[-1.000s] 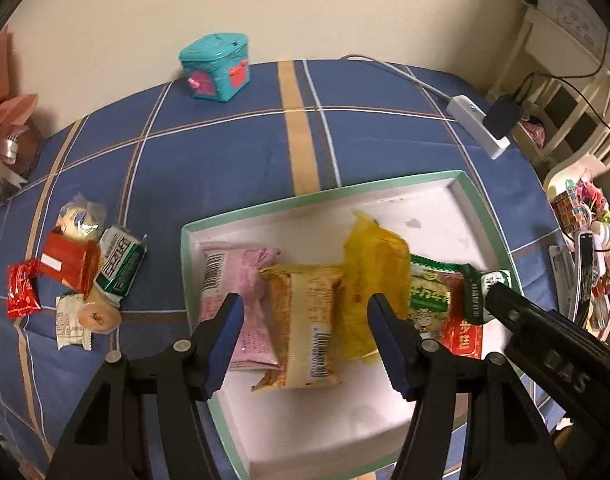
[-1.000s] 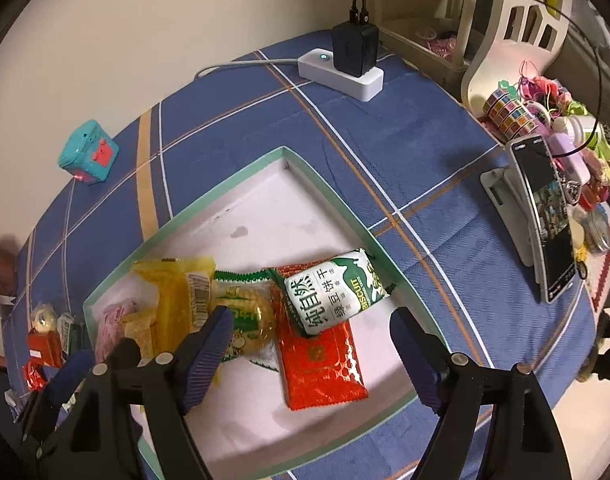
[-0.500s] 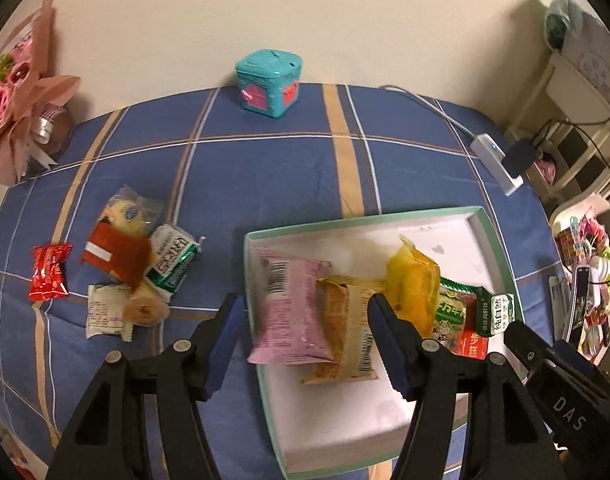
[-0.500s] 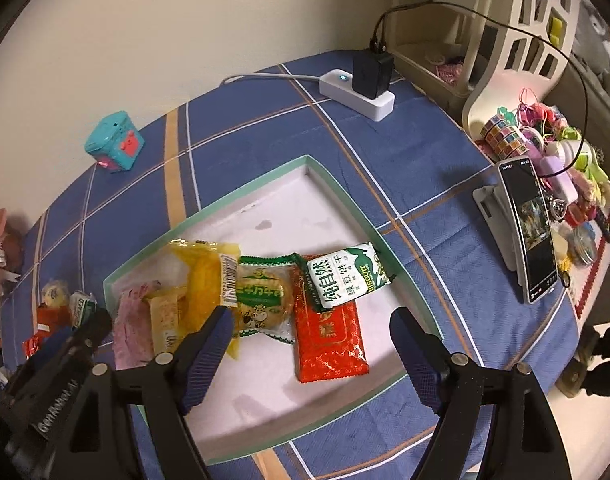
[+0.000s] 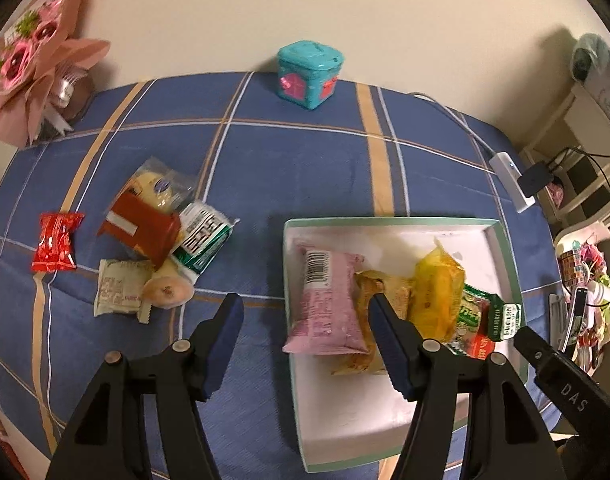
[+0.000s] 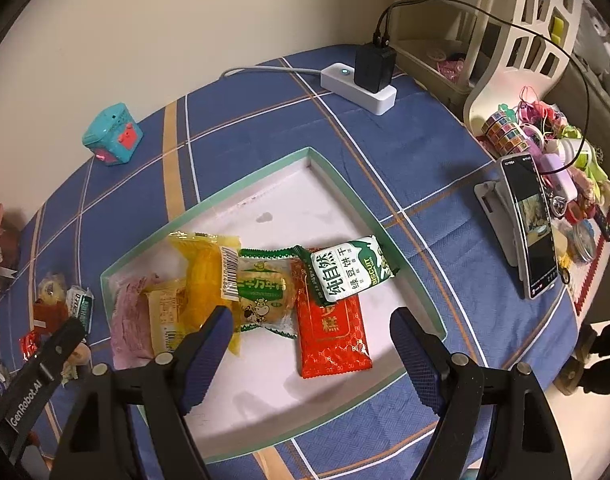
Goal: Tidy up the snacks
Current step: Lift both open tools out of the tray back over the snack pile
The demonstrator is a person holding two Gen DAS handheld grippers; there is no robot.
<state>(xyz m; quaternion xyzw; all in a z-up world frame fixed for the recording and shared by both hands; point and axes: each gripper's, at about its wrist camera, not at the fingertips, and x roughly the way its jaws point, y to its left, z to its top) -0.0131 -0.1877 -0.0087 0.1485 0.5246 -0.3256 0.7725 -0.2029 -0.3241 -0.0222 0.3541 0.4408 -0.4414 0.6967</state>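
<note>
Your left gripper: fingers apart, holding nothing, poised over the tray's left rim; the pink packet lies between the tips, nearer the right finger. Your right gripper: fingers apart, holding nothing, above the tray's near half; the red packet sits between its tips, the green-and-white biscuit packet just beyond, overlapping it. Yellow packet by its left finger. Further left, on the cloth: loose snack pile, lone red sweet. Far edge: teal box
</note>
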